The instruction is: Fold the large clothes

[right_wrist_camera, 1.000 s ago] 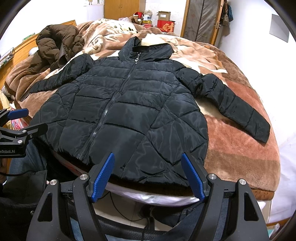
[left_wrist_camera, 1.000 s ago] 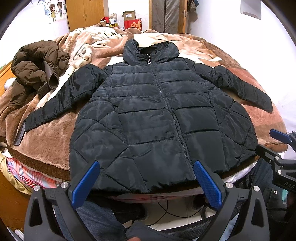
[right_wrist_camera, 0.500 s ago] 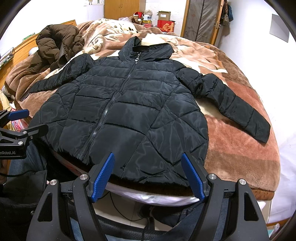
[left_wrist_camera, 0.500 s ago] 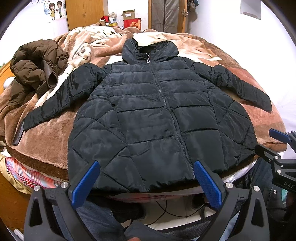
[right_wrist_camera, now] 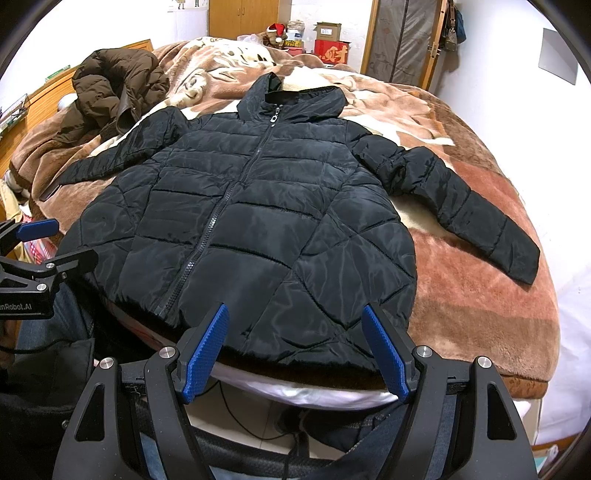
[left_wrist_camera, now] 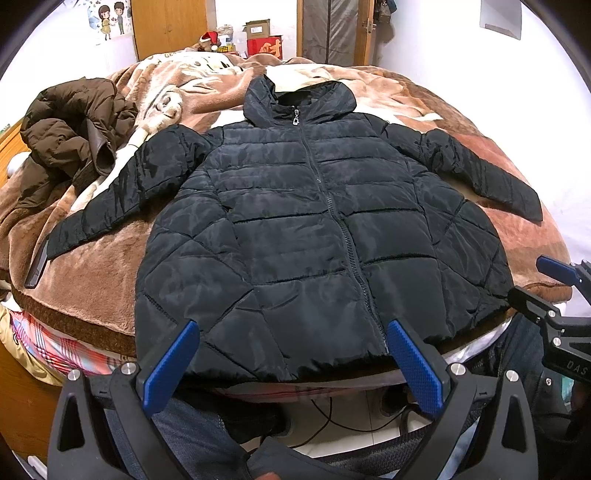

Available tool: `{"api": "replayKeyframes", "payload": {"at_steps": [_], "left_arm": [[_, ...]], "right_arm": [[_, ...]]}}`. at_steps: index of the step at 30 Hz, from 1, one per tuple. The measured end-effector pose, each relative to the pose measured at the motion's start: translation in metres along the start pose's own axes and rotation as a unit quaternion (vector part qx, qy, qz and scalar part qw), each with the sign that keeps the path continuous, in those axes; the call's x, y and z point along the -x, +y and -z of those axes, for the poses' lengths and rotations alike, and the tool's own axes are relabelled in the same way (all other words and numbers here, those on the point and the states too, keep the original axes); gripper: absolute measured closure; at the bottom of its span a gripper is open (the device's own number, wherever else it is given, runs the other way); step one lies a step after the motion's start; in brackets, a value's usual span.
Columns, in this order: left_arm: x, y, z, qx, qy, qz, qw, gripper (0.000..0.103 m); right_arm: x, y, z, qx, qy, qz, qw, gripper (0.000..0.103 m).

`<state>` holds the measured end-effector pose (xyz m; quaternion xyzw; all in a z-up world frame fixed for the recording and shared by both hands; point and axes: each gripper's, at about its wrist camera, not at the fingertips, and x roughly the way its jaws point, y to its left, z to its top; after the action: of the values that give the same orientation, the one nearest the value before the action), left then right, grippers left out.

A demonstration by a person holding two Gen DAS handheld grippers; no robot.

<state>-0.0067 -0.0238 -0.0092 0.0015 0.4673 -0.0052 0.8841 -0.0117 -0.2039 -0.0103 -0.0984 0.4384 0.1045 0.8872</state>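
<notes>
A black quilted hooded jacket lies flat and zipped on the bed, front up, both sleeves spread outward, its hem at the near edge. My left gripper hangs open just off the hem, left of the zipper, holding nothing. My right gripper is open too, off the hem's right half, empty. Each gripper shows at the side of the other's view: the right gripper and the left gripper.
A brown fleece blanket covers the bed. A crumpled brown coat lies at the far left. A dark flat object rests by the left cuff. Boxes and wardrobe doors stand behind; a white wall is at the right.
The left wrist view has shifted slightly, so the jacket sits a little further left in it. The right wrist view and the jacket itself are unchanged.
</notes>
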Motion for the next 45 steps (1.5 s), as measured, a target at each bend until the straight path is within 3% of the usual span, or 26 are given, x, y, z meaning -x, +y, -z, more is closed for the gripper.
{"api": "replayKeyframes", "payload": {"at_steps": [18, 27, 36, 45], "left_arm": [[-0.003, 0.015, -0.005, 0.006, 0.002, 0.000, 1.0000, 0.000], [-0.020, 0.036, -0.017, 0.017, -0.002, -0.020, 0.9997, 0.000], [-0.052, 0.088, -0.036, 0.076, 0.003, -0.033, 0.9965, 0.000], [-0.093, 0.175, -0.061, 0.155, -0.001, -0.084, 0.9843, 0.001]], "right_arm": [[-0.001, -0.002, -0.003, -0.001, 0.001, 0.000, 1.000, 0.029], [-0.019, -0.001, -0.012, 0.002, -0.001, -0.002, 1.000, 0.029], [-0.045, 0.004, -0.050, 0.027, -0.005, -0.011, 1.000, 0.029], [-0.094, 0.008, -0.088, 0.034, 0.008, -0.017, 0.999, 0.029]]}}
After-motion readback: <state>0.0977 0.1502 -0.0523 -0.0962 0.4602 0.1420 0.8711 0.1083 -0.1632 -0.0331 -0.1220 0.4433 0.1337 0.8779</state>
